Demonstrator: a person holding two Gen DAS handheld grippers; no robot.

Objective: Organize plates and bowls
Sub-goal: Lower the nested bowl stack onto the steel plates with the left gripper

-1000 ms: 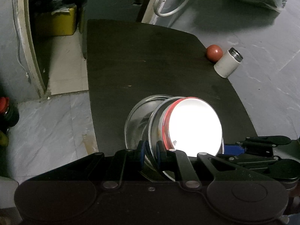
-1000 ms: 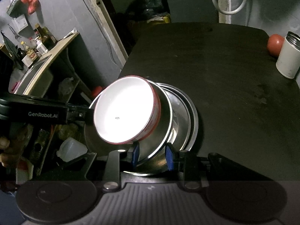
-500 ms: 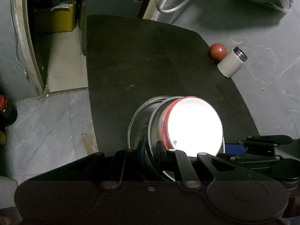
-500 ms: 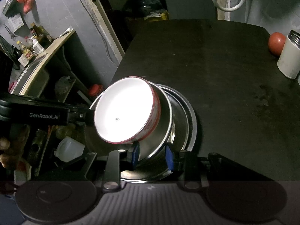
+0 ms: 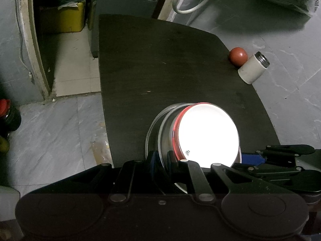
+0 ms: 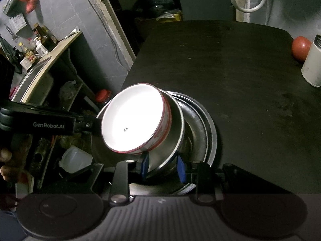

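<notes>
Claw first: our left claw (image 5: pixel 160 158) is nearly closed, its two fingers pinching the thin rim of a steel bowl (image 5: pixel 165 132) at the near edge of a dark surface (image 5: pixel 160 60). Our right claw (image 6: pixel 162 165) comes in from the other side of the same bowl (image 6: pixel 172 140); its blue pads stand a little apart, with the bowl's rim and wall between them, so it appears to grip there too, though we cannot tell how firmly.

Inside the steel bowl sits a white bowl with a red rim (image 5: pixel 206 134), glaring under the light. Both bowls are tilted, mouths turned toward the left side. Under them lies a wide steel plate (image 6: pixel 202 124), flat on the surface, and the nest of bowls rests on it or hangs just above it; the contact is hidden.

Far off at the right edge of the surface stand a red ball-like thing (image 5: pixel 238 54), perhaps a tomato, and a white jar (image 5: pixel 253 68), the two side by side. Neither is part of the stack.

We judge the task to be close to done. White bowl, steel bowl and plate are gathered in one pile, and no other plate or bowl shows anywhere on the surface. What seems left is to level the tilted bowls so they sit square in the plate, then let go with both claws. The stack lies very near the front edge, so it may need nudging inward.
</notes>
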